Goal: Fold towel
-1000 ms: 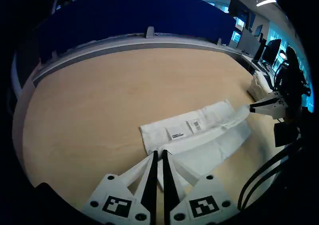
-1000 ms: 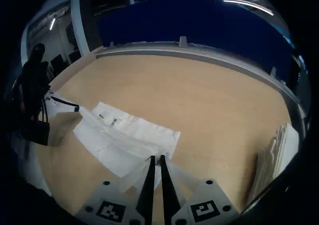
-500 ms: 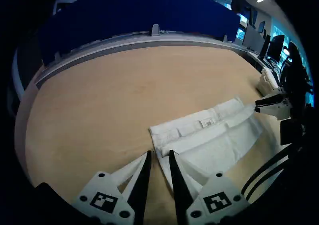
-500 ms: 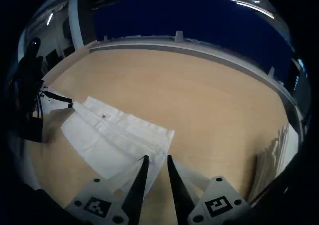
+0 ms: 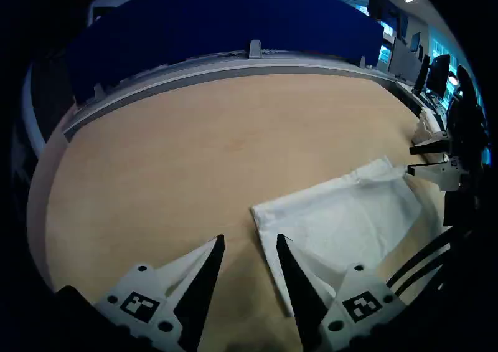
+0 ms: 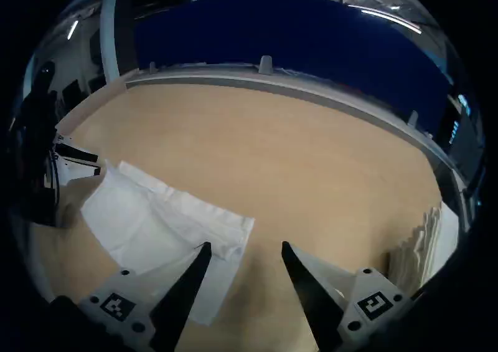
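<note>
Both grippers have let go of the towel (image 5: pixel 339 212), which a second ago was pinched at its near edge between two pairs of closed fingers. It now lies folded flat on the desk (image 5: pixel 187 146), on the side far from the blue partition (image 5: pixel 218 22). The small labels that showed along its partition-side strip earlier are covered by the folded layer.

In the left gripper view, the left gripper (image 5: pixel 248 238) stands wide apart and holds nothing. The towel's near corner lies just beyond the gap, toward the partition. One finger overlaps the cloth's edge, though contact cannot be judged. Farther along the towel's length, the right gripper is seen side-on at the opposite end, its fingers parted just off the cloth.

In the right gripper view, the right gripper (image 6: pixel 246 245) is likewise spread wide and empty, bare desk showing between its fingers. One fingertip sits over the towel's near hem. A stack of white cloths (image 6: pixel 423 246) rests at the desk's edge, well apart from the towel and about as far from the partition.
</note>
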The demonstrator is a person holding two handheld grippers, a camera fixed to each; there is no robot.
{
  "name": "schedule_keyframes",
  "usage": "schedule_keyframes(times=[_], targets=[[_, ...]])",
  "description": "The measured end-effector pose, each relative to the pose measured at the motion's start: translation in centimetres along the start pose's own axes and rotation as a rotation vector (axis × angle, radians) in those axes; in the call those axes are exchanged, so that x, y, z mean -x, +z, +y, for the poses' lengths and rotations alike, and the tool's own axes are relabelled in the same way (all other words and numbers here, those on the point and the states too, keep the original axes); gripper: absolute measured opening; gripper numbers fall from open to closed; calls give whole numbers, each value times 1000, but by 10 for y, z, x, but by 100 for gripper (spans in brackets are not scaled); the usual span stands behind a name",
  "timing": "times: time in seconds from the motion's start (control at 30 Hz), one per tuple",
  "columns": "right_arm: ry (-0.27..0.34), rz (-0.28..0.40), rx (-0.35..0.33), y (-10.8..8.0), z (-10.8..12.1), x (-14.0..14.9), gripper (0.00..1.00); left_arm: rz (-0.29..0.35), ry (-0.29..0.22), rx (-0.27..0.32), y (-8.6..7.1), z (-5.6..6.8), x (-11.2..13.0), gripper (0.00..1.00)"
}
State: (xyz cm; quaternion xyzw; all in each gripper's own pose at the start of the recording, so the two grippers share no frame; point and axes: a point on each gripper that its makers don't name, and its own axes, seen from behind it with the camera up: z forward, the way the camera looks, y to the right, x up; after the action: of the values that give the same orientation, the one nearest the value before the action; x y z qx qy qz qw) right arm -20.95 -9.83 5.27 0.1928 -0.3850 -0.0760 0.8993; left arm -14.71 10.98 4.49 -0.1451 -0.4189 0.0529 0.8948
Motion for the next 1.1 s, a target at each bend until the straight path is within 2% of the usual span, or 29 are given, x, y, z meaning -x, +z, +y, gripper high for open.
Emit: schedule_keyframes(times=[0.03, 0.17, 0.3, 0.47, 0.6, 0.9, 1.1], targets=[[0, 2, 1, -1, 0, -1, 95, 2, 1, 1, -1, 0, -1, 73], [-1, 11, 6, -4, 1, -3, 100, 9, 6, 4, -4, 1, -3, 87], [-2, 18, 5, -9, -1, -4, 100, 11, 5, 3, -6, 2, -3, 96], [-2, 21, 0, -21, -4, -1, 100, 11, -5, 3, -12, 4, -1, 96], [-2, 21, 0, -33, -7, 5, 100, 14, -9, -2, -23, 5, 5, 96], [18, 14, 2, -65, -17, 32, 100, 9, -39, -18, -59, 13, 38, 96], [22, 8, -8, -77, -21, 46, 100, -4, -64, -25, -73, 14, 58, 96]])
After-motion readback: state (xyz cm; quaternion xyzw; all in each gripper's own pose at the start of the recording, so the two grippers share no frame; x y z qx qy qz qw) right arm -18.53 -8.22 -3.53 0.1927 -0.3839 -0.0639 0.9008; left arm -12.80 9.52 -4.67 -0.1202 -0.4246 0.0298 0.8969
